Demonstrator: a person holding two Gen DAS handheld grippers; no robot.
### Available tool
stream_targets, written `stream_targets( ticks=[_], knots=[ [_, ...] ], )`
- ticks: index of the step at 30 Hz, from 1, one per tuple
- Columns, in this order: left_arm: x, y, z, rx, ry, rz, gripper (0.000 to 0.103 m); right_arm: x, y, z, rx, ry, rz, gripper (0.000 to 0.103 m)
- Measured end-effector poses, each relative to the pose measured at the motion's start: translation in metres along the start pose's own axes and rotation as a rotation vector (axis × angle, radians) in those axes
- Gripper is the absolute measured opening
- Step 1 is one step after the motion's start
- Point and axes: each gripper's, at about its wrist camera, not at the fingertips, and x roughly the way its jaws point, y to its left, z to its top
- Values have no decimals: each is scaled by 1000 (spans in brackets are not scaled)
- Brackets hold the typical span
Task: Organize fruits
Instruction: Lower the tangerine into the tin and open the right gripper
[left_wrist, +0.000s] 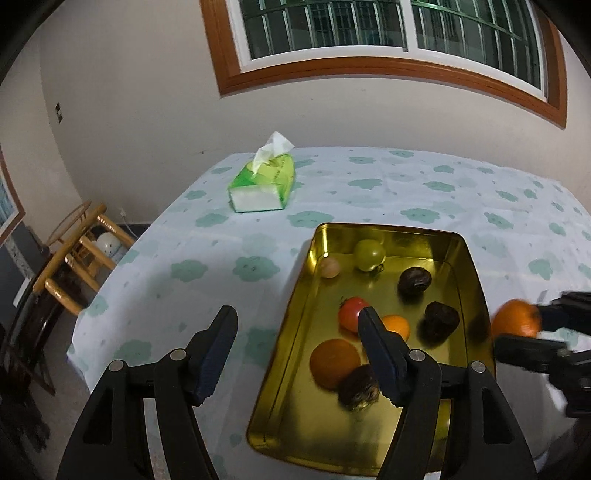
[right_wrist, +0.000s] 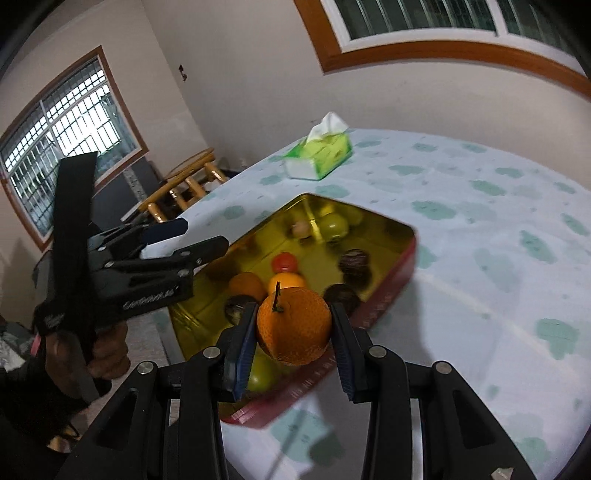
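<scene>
Right tongs (right_wrist: 293, 332) angled downward, clamping orange (right_wrist: 293, 326) above tin (right_wrist: 388, 291)

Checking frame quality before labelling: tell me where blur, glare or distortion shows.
Left wrist view: sharp mostly; the right claw and its orange smear at the edge; the gold tin mirrors fruit; the window frame bows. Right wrist view: orange crisp, tin and tissue pack soft with motion blur.

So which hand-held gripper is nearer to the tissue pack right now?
Left. The left hand-held gripper hangs open at the gold tin's left edge, on the tissue pack's side. The right hand-held gripper, shut on an orange, is beyond the tin's opposite edge.
</scene>
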Motion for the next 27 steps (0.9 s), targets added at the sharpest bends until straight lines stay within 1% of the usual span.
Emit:
stream_targets(
  ticks=[2, 5, 11, 17, 27],
  knots=[
    [-1, 6, -2, -13, -2, 6, 68, 13, 1, 1, 12, 21, 17, 35],
    [-2, 13, -3, -29, -1, 7, 68, 31, 8, 3, 4, 51, 18, 36],
    [-3, 20, -7, -41, -13, 5, 68, 59, 21, 5, -37, 99, -4, 36],
    [-7, 23, -7, -42, -41, 9, 68, 71, 24, 4, -53, 130, -32, 36],
    [-3, 25, -8, -55, -36, 4, 69, 79, 29, 5, -74, 144, -54, 37]
  ],
)
